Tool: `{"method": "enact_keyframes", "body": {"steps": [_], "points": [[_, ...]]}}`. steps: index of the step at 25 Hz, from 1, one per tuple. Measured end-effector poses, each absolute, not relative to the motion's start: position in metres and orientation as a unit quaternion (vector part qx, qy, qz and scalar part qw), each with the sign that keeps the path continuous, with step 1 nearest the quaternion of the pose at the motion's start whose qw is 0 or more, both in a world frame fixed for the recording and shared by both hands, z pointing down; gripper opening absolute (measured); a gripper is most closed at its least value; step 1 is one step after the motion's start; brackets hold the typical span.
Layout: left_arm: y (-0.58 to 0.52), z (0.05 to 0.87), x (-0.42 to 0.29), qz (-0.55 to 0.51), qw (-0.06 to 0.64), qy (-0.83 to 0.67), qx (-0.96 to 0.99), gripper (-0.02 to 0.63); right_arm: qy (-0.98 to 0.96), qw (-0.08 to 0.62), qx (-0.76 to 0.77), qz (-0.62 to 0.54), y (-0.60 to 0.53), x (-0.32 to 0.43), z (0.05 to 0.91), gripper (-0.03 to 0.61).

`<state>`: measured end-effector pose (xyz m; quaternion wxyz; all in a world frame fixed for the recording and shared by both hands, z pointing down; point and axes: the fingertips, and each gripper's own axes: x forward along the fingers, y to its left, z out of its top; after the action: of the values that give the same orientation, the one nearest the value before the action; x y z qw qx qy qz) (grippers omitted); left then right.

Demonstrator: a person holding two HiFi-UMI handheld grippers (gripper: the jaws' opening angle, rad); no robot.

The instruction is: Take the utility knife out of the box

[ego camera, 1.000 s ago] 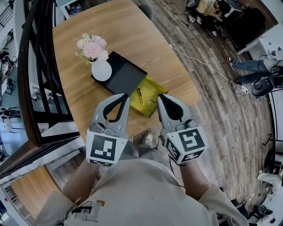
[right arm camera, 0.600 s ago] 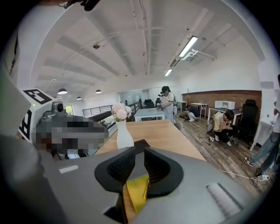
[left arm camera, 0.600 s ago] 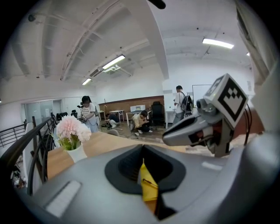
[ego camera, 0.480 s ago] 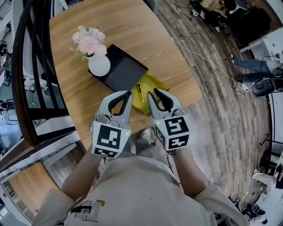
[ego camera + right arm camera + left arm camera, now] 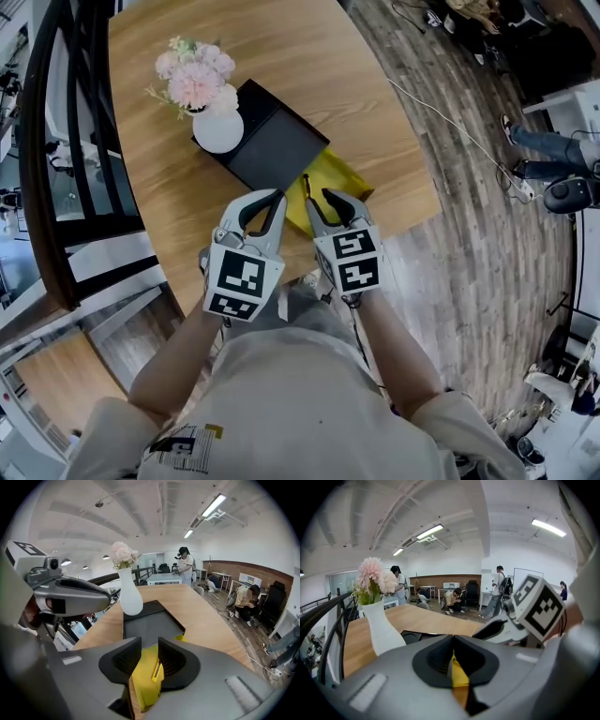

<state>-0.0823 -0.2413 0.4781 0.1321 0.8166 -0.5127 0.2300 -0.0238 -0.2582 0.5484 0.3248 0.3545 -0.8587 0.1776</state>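
- The knife (image 5: 157, 671) lies flat in the yellow box (image 5: 342, 173), near the middle of the head view. The box sits close to the worktop's (image 5: 309, 56) near edge.
- The right gripper (image 5: 149, 656) has just been opening its jaws. They now stand wide and released, with nothing pressed between them. The knife shows in the gap, still beyond the tips.
- The left gripper (image 5: 452, 660) is clenched on nothing, and only a thin slit shows between its jaws. It hovers just beside the right one, at the box's left side.
- A black tray (image 5: 277, 145) touches the box on its upper-left side, and a vase (image 5: 217, 131) of flowers stands at the tray's far corner.
- Risk: the knife is slim and lies flat, so I think the jaws could close on the box floor or wall and miss it.
- Risk: the box looks light. A downward push or a drag could slide it towards the near edge, or it could lift along with the knife. The left gripper is not steadying it.
- Risk: the two grippers are close together and could knock each other as the right one goes in.
- Risk: a shove to the tray could rock the vase.
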Motion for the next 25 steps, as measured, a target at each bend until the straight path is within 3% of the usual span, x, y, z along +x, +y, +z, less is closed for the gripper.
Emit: {"method": "enact_keyframes", "body": {"steps": [11, 25], "points": [[-0.245, 0.536, -0.087, 0.275, 0.164, -0.495, 0.808, 0.003, -0.818, 0.414, 0.333, 0.219, -0.267, -0.029, 0.645, 0.120], [-0.249, 0.586, -0.103, 0.288, 0.230, -0.481, 0.795, 0.003, -0.779, 0.487, 0.313, 0.242, -0.271, -0.027, 0.698, 0.117]]}}
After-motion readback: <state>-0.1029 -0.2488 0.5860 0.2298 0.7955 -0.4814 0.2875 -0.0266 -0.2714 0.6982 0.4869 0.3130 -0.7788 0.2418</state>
